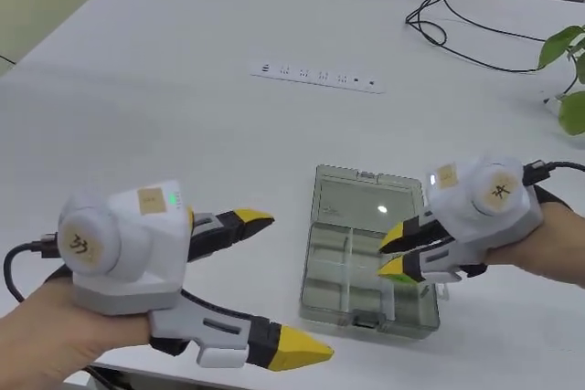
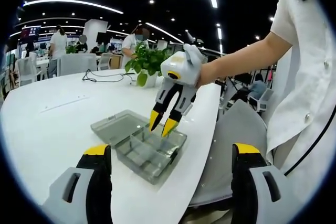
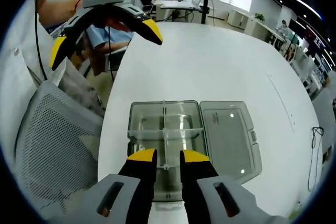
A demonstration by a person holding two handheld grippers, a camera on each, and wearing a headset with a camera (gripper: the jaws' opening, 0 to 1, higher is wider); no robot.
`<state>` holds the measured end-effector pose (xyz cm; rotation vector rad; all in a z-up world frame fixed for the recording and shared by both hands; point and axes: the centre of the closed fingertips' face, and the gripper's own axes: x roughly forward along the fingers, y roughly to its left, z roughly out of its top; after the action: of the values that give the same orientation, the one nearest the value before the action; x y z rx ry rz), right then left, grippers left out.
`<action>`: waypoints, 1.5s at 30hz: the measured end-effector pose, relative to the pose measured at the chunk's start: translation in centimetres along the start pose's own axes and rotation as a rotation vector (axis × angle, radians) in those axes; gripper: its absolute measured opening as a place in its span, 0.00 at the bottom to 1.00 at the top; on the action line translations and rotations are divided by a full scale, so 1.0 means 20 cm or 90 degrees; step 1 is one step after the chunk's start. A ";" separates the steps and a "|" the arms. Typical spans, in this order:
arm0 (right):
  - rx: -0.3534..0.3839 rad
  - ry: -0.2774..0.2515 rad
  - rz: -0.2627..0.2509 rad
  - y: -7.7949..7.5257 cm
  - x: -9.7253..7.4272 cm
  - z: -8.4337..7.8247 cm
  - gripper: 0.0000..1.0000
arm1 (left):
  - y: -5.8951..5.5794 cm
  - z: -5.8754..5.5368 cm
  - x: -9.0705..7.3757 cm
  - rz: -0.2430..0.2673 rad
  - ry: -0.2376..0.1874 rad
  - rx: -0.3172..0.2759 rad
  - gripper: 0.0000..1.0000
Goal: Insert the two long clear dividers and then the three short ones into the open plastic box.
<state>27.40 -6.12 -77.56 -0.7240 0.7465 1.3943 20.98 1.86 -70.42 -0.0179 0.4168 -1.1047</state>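
The open clear plastic box (image 1: 322, 291) lies on the white table near the front edge, its lid (image 1: 366, 196) folded flat behind. Clear dividers (image 3: 164, 119) stand inside, one long piece crossed by a short one (image 3: 181, 129). My right gripper (image 1: 393, 251) hovers over the box's right half, tips pointing down into it. Its jaws stand a narrow gap apart, and I make out no clear piece between them (image 3: 168, 156). My left gripper (image 1: 277, 285) is wide open and holds nothing, to the left of the box (image 2: 142, 153) and away from it.
A white power strip (image 1: 317, 77) lies mid-table, with a black cable (image 1: 448, 36) and a potted plant (image 1: 569, 61) at the far right. A grey mesh chair (image 3: 52, 145) stands by the table's near edge. People sit and stand in the room behind.
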 end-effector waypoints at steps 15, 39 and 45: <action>0.040 -0.002 -0.041 -0.03 -0.26 -0.19 0.36 | 0.00 -0.02 0.00 0.006 0.013 -0.002 0.97; 0.067 0.131 -0.025 0.03 -0.46 -0.78 0.50 | -0.01 0.01 0.01 0.002 0.014 -0.001 0.97; 0.042 0.196 -0.015 0.03 -0.45 -0.96 0.51 | 0.00 0.01 0.01 0.003 0.015 -0.006 0.96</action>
<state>25.95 -26.92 -81.32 -0.9035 1.0157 1.2446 21.19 1.57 -70.28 -0.0118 0.4424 -1.0994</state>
